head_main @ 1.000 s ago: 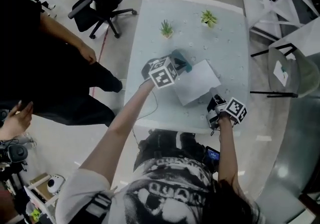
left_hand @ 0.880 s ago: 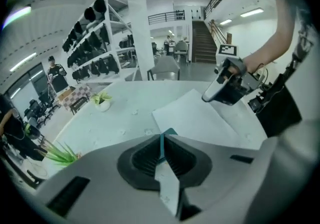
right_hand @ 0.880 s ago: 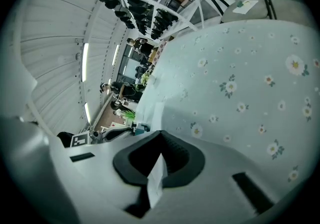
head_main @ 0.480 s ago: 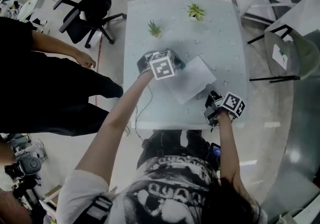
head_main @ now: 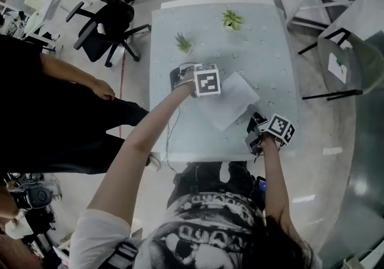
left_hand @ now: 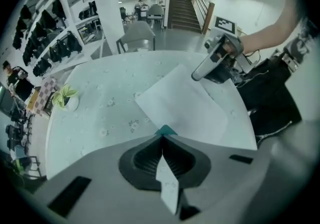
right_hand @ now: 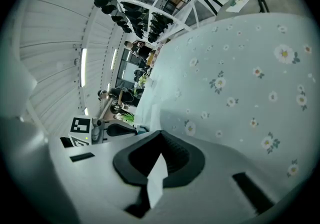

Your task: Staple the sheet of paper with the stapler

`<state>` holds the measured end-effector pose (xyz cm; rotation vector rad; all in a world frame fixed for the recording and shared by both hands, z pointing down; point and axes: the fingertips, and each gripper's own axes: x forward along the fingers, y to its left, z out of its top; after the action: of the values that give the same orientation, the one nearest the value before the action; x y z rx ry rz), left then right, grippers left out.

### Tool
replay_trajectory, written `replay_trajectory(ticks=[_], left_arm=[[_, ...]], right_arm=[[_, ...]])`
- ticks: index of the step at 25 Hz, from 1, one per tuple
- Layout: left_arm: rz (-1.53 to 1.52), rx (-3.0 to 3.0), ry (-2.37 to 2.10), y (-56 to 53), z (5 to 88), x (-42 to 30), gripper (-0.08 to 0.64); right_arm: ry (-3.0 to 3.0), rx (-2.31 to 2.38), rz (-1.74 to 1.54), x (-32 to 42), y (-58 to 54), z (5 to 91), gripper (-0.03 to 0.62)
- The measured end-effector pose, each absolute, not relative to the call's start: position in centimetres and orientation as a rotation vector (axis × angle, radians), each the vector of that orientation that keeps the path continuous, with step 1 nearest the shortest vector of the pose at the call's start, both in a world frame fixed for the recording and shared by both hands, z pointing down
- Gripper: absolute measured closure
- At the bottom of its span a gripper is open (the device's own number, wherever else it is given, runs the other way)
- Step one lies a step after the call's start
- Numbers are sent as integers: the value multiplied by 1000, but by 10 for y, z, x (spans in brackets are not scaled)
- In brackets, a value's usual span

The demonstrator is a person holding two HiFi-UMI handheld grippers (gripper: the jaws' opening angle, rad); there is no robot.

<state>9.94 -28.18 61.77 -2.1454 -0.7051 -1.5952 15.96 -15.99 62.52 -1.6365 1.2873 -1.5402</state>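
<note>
Staple unconfirmed — your left gripper point(left_hand: 162, 139), closed, points at the stapler point(left_hand: 165, 130) by the sheet's point(left_hand: 187, 103) far-left edge; right gripper point(right_hand: 160, 135), closed empty, sits beside its near-right edge.

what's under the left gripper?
A teal tip, likely the stapler, shows just past the shut jaws of the left gripper, at the edge of the sheet of paper. The gripper covers the rest.

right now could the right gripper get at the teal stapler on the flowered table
Probably not easily. The left gripper hangs right over the teal stapler at the far corner of the white paper sheet, covering it from above. The right gripper sits across the sheet from it.
</note>
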Motion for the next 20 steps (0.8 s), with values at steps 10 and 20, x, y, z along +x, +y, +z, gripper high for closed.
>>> replay_trajectory(ticks=[10,20], left_arm=[[-1782,-2136,-817,-284,622,91,552],[-1895,-1864,-792,-284,627,96,551]], right_arm=[[1258,-1607,-1528,162,-161,628,592],[1232,-1574,-1544,166,-162,636,592]])
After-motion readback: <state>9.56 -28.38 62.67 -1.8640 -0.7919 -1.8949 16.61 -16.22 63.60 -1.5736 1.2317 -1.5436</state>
